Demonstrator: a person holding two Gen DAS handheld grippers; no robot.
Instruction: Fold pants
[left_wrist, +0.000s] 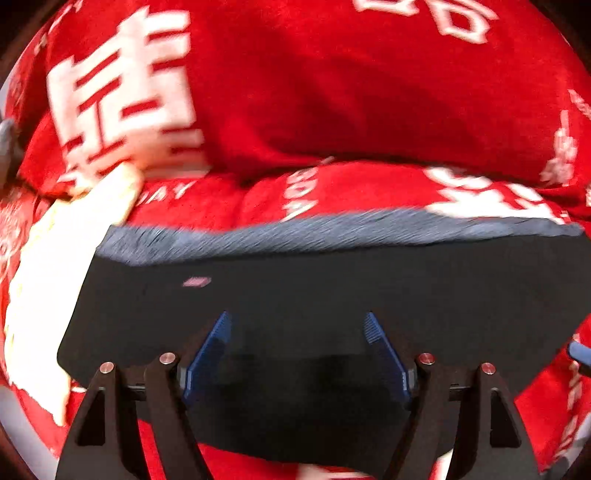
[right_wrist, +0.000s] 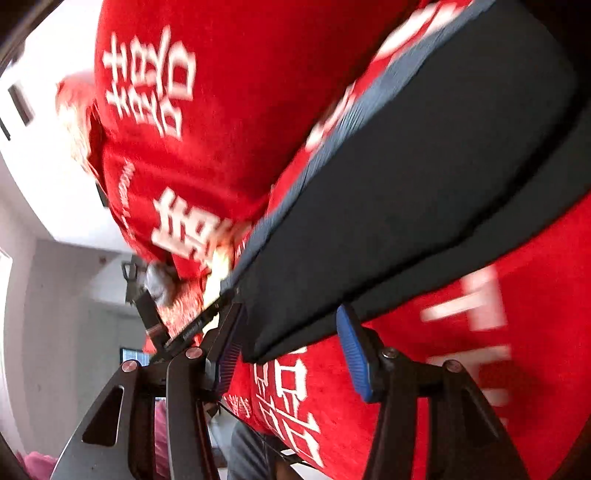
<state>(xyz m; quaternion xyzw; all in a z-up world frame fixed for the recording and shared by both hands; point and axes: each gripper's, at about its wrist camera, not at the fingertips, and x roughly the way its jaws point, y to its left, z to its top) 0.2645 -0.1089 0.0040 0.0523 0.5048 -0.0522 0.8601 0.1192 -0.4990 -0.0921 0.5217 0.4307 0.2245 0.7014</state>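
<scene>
The pants (left_wrist: 332, 295) are dark, folded into a flat slab, with a grey-blue ribbed band (left_wrist: 295, 236) along the far edge. They lie on a red blanket (left_wrist: 332, 92) printed with white characters. My left gripper (left_wrist: 297, 332) hovers over the near part of the pants, its blue pads (left_wrist: 218, 339) spread wide and gripping nothing. In the right wrist view the pants (right_wrist: 406, 184) run up to the right, and their near corner (right_wrist: 269, 343) sits between the spread jaws of my right gripper (right_wrist: 291, 347). The picture is blurred, and I see no pinch on the cloth.
The red blanket (right_wrist: 221, 110) bulges in thick folds behind the pants. A large cream patch (left_wrist: 48, 280) shows on it at the left. Past the blanket's edge are white walls (right_wrist: 55, 258), a black device with a grey part (right_wrist: 159, 288), and denim legs (right_wrist: 251, 454) below.
</scene>
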